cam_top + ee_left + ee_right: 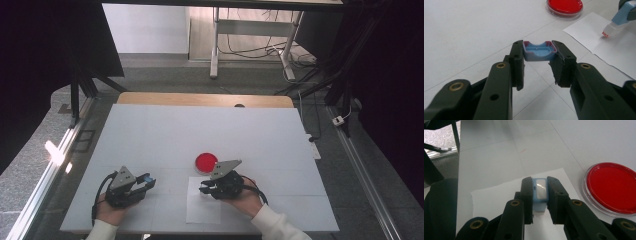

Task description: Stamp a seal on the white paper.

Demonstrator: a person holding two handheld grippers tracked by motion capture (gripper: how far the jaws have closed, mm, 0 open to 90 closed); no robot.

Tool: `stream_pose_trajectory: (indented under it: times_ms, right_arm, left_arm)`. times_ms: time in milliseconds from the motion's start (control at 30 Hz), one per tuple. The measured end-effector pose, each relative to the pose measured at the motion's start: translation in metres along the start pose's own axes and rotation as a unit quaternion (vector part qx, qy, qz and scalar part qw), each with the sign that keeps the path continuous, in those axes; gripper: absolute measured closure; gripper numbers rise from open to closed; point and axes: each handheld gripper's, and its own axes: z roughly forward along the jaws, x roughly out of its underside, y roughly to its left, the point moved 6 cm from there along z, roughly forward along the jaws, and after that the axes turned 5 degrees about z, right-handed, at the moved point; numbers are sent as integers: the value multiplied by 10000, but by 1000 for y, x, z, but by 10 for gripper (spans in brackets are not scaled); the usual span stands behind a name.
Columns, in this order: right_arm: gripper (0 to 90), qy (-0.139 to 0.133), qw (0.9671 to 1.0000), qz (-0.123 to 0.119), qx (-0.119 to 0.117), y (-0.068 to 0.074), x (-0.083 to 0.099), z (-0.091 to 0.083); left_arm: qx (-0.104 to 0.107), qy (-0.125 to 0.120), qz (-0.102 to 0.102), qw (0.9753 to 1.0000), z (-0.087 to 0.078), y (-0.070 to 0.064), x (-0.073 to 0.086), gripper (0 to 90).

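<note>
A small blue cap [539, 51] with reddish edges sits between the jaws of my left gripper [539, 57], shut on it just above the white table; the cap [147, 178] shows at the left gripper [149, 181] in the high view. My right gripper [540, 188] is shut on a blue applicator [540, 192]. The applicator [617, 23] has a white tip with a red end that touches a white paper sheet [609, 47]. The right gripper [205, 189] hovers over the sheet's [202, 212] upper left part.
A round red dish [206, 162] with a clear rim lies just beyond the sheet, close to the right gripper; the dish [612, 187] is to the right of its jaws. The white tabletop [200, 130] stretches far ahead. The table's left edge borders a metal rail [50, 170].
</note>
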Motion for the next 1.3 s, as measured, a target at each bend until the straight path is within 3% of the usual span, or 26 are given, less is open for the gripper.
stream_pose_trajectory:
  times_ms: [1300]
  right_arm:
    - [754,111,9999,-94,17,0,4,7]
  left_arm:
    - [4,7,14,10000,0,0,0,644]
